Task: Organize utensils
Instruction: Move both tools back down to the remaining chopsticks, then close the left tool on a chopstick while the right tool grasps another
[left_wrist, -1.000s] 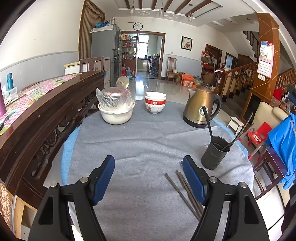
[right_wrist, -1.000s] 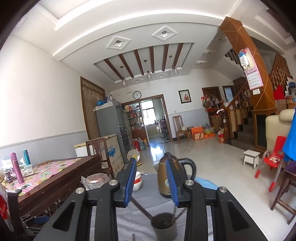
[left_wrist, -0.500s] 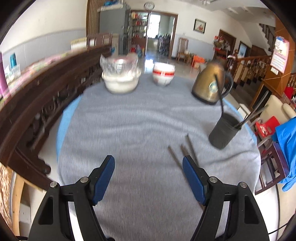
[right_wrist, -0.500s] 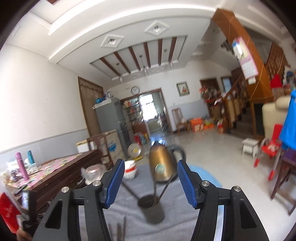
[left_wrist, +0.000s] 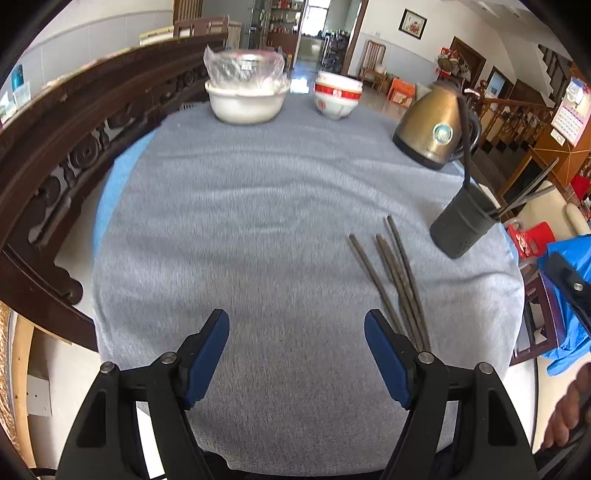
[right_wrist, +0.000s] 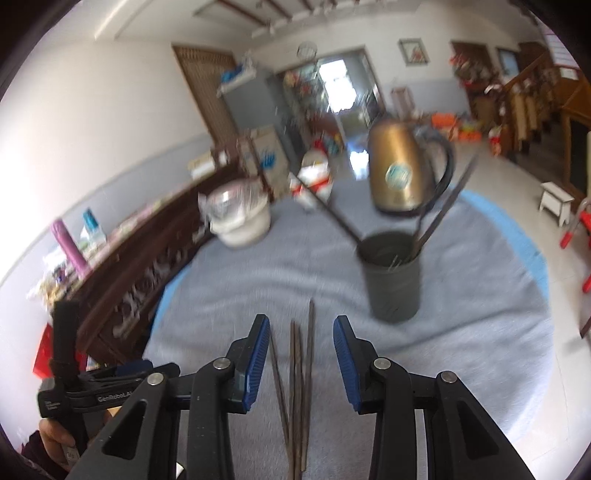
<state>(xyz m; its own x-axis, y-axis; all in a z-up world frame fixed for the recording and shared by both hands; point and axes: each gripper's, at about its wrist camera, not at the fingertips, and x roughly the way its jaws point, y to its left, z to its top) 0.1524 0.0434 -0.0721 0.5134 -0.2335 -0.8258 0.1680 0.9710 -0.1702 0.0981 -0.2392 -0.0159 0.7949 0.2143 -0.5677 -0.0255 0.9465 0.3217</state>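
Loose chopsticks (right_wrist: 300, 384) are laid near the front edge of a grey cloth (left_wrist: 240, 229), with bare cloth to their left. They are straddled, untouched, by the closing right gripper (right_wrist: 301, 354). The left gripper (left_wrist: 295, 354) is held wide, empty. More chopsticks are kept in a dark cup (right_wrist: 392, 275) beyond.

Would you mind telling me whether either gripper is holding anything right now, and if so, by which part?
Nothing is held. The left gripper is open over bare cloth; the right gripper is closing around the loose chopsticks, not yet gripping.
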